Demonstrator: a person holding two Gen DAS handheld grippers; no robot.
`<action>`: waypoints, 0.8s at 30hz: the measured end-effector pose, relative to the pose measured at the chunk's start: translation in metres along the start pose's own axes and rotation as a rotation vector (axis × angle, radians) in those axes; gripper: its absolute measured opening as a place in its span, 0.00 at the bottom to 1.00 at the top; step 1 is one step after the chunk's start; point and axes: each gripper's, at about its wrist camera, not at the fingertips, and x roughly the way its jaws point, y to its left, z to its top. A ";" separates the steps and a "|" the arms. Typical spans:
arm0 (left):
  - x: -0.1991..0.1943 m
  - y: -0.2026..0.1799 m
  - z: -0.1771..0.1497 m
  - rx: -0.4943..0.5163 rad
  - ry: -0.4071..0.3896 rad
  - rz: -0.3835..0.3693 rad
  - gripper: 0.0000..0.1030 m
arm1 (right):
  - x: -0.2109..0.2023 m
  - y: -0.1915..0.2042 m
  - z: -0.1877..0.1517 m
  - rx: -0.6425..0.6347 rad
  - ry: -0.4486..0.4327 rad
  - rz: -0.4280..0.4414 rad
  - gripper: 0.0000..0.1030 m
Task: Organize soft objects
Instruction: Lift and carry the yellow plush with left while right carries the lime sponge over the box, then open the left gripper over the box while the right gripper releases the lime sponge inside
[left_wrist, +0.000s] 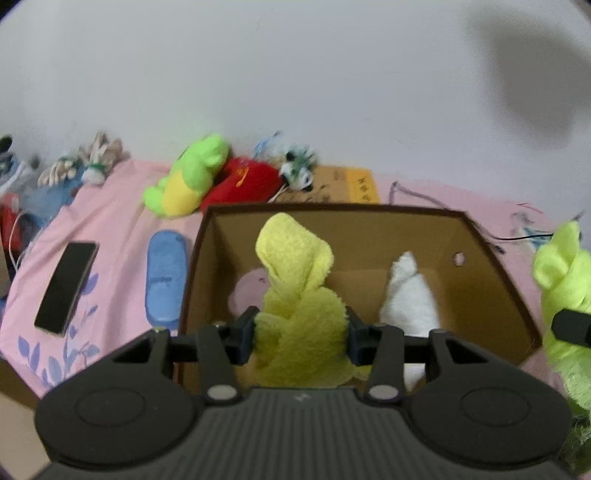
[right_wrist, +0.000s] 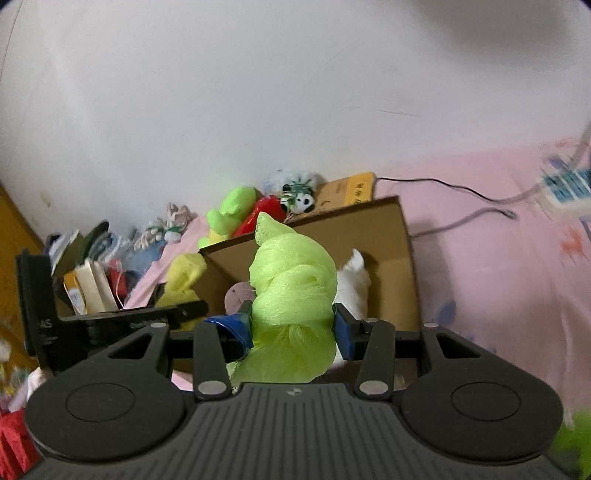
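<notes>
A: Pose, left tool (left_wrist: 301, 334): tilted down over the open cardboard box (left_wrist: 491, 266), black fingers pointing into it

B: Grip?

A: Clamped partway on a yellow towel (left_wrist: 295, 280), pads pressing both sides. Fabric is terry-like and nubbly, bunched into a twisted column that rises above the fingers and droops below them

A: Pose, right tool (right_wrist: 293, 326): also angled down, at the box's near side, a little to the right of the left one

B: Grip?

A: Clamped on a lime mesh bath pouf (right_wrist: 293, 284); blue pads squeeze its middle. Material is a fine shiny net, gathered in soft folds, with a peaked tip on top

B: Box contents?

A: White fluffy plush (left_wrist: 408, 295) against the right side; a pale mauve rounded soft item (left_wrist: 247, 291) at the left, partly hidden by the towel. Plain brown walls, a small round hole in the right one

B: Surroundings?

A: Pink bedsheet (left_wrist: 110, 221) with a blue leaf print. On it: a black phone (left_wrist: 66, 286), a blue oblong case (left_wrist: 164, 277) just beside the box, and a green and yellow plush (left_wrist: 188, 177) next to a red plush (left_wrist: 245, 182) by the wall
</notes>
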 end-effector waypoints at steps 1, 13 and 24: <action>0.007 0.001 0.000 -0.010 0.012 0.019 0.46 | 0.008 0.001 0.003 -0.012 0.009 0.007 0.28; 0.036 0.006 -0.006 -0.056 0.071 0.112 0.49 | 0.105 0.010 0.026 -0.096 0.132 -0.008 0.28; 0.042 0.000 -0.009 -0.017 0.068 0.180 0.61 | 0.137 -0.006 0.021 -0.036 0.159 -0.048 0.31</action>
